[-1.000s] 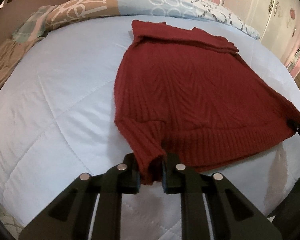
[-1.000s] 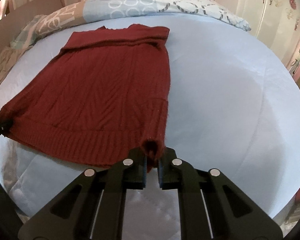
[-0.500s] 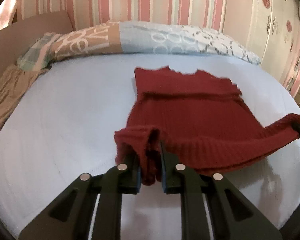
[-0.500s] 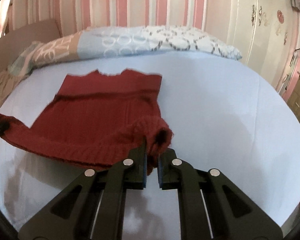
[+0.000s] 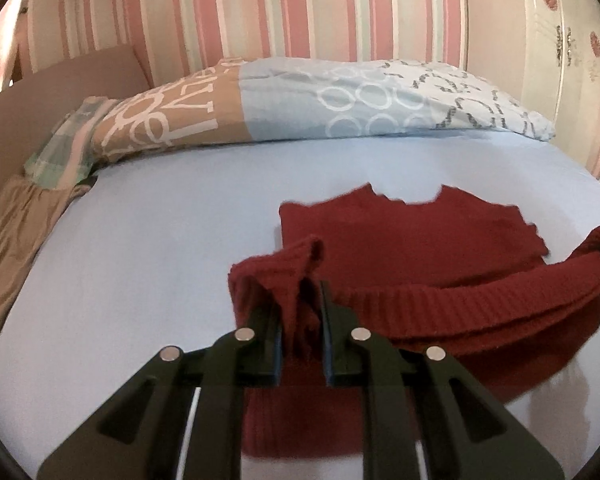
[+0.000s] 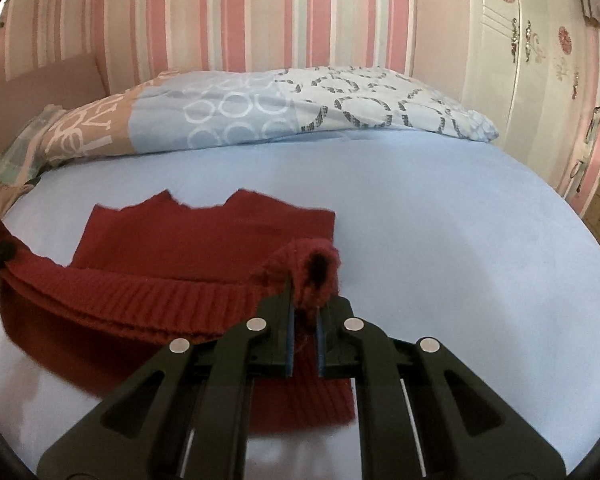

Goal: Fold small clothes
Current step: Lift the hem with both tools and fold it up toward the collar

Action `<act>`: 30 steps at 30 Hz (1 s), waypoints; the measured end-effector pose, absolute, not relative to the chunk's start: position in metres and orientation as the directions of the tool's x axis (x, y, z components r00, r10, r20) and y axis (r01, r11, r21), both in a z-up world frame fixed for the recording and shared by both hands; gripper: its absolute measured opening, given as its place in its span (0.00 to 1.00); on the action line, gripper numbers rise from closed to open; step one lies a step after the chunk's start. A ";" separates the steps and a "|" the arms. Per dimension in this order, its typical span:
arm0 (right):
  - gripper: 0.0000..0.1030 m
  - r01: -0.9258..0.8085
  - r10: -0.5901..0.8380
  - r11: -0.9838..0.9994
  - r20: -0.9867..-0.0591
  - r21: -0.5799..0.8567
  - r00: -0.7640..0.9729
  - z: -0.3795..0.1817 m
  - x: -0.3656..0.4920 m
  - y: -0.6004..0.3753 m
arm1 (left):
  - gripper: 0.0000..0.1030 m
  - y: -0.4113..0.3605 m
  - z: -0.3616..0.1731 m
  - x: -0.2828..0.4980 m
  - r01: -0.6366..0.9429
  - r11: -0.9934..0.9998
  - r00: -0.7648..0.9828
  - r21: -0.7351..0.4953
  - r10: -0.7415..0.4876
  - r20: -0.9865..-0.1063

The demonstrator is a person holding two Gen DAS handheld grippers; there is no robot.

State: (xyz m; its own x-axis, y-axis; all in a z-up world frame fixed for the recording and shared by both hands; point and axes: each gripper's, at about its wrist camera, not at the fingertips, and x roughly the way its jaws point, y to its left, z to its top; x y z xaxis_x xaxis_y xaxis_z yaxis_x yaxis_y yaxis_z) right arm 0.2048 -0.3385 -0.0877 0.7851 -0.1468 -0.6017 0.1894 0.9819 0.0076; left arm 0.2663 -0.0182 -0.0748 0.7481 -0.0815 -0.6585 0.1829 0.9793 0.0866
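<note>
One pale blue bed (image 5: 148, 264) serves as flat folding surface; red knit sweater (image 5: 412, 248) lies on it, collar end flat, ribbed hem (image 6: 140, 292) raised so it can fold toward the collar. Left gripper (image 5: 300, 320) and right gripper (image 6: 305, 304) each pinch a hem corner

Left gripper (image 5: 302, 320) fingers pinched nearly together, right gripper (image 6: 304, 320) likewise, both angled downward

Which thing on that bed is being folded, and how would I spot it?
Find the pale blue bed below the patterned pillow. On it lies a dark red knitted sweater, the only red thing there, its ribbed hem lifted by two black grippers.
</note>
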 end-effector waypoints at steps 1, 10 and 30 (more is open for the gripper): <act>0.08 0.193 -0.150 0.981 -0.601 0.007 0.785 -0.087 0.216 -0.340 | 0.15 -0.021 -0.075 0.279 0.183 0.979 0.750 0.091 -0.079 -0.657; 0.08 0.222 -0.185 0.975 -0.603 -0.012 0.776 -0.090 0.307 -0.355 | 0.15 -0.043 -0.086 0.378 0.197 0.973 0.761 0.119 -0.075 -0.644; 0.48 0.190 -0.137 0.982 -0.631 0.016 0.763 -0.133 0.334 -0.357 | 0.45 -0.054 -0.131 0.427 0.214 0.963 0.709 0.162 -0.039 -0.704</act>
State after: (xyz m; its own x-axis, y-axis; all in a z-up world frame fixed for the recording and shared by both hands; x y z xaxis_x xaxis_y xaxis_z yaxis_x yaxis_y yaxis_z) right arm 0.3345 -0.3572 -0.1328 0.7633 -0.1371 -0.6313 0.1898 0.9817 0.0162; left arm 0.4273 -0.0540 -0.1311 0.7094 -0.0395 -0.7037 0.2141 0.9633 0.1618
